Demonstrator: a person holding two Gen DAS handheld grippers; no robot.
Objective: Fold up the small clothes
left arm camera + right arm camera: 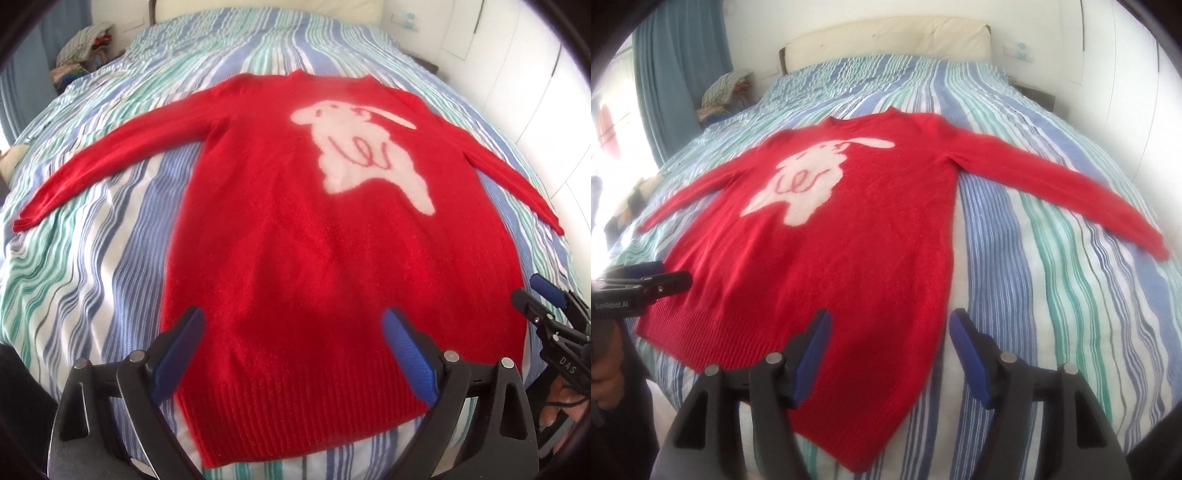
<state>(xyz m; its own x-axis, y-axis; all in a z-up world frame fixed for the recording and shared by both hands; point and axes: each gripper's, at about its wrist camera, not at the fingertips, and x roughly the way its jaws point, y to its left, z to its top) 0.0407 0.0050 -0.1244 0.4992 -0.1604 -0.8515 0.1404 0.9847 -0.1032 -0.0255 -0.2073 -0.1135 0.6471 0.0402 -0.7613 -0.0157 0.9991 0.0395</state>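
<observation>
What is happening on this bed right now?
A person holds a two-finger gripper in each hand over a red sweater with a white animal design, spread flat, sleeves out, on a striped bedsheet. The left gripper and right gripper both hang open near the ribbed hem, one towards each bottom corner. Neither's fingers grip the fabric, and no fold is made yet.

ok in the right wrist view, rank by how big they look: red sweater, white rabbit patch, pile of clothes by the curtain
1. red sweater, largest by far
2. white rabbit patch
3. pile of clothes, smallest, though it lies farthest from the camera, so its true size is unsure
</observation>
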